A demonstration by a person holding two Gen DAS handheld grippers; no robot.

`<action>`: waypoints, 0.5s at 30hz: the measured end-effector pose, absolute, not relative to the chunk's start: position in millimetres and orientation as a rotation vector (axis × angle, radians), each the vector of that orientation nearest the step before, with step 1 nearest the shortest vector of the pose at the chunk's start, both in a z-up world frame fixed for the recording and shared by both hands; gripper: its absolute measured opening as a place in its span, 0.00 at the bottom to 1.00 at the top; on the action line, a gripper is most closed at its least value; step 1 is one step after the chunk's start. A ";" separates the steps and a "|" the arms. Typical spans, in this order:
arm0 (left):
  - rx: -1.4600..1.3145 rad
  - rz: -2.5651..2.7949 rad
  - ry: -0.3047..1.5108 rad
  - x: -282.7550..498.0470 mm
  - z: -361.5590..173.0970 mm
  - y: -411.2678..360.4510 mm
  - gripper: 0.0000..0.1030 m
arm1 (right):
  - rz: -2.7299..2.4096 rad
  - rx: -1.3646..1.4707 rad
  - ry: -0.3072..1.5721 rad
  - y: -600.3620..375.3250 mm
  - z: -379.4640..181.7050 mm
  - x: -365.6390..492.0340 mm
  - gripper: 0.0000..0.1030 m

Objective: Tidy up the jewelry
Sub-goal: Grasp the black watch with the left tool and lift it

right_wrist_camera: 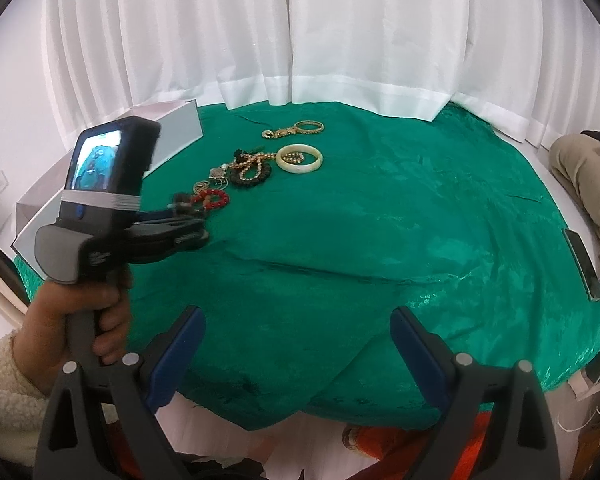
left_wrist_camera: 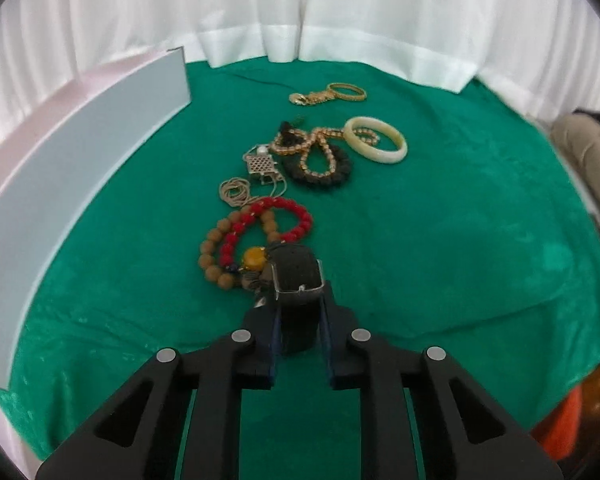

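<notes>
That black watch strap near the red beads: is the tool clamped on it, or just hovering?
Clamped. In the left wrist view the left tool has both blue pads against the sides of the black watch strap, beside the red bead bracelet.

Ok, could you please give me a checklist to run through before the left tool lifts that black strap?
1. Left tool shut on the black strap: ok.
2. Strap free of the brown bead bracelet beside it: cannot tell.
3. Right tool open and away from the jewelry: ok.
4. Way to the white box unobstructed: ok.
5. Room inside the box: cannot tell.
</notes>
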State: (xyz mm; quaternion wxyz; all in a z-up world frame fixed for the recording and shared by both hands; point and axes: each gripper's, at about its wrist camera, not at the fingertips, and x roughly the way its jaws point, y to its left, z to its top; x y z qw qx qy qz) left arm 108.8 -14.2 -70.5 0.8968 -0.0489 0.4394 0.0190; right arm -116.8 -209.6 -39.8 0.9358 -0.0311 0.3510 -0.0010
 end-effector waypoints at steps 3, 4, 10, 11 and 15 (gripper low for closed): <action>-0.138 0.008 0.908 94.5 -61.5 5.6 0.15 | -0.001 -0.056 0.704 -213.2 -36.2 -117.4 0.93; -0.146 0.003 0.906 90.6 -59.5 11.8 0.15 | -0.002 -0.053 0.701 -214.7 -35.5 -118.0 0.93; -0.178 0.047 0.882 66.3 -53.5 49.8 0.14 | 0.031 -0.019 0.664 -226.3 -21.9 -102.3 0.93; -0.185 0.053 0.879 64.5 -54.0 53.7 0.14 | 0.055 -0.012 0.655 -225.6 -19.0 -99.1 0.93; -0.206 0.059 0.873 64.3 -56.5 62.2 0.10 | 0.338 -0.006 0.813 -204.8 -31.1 -45.4 0.93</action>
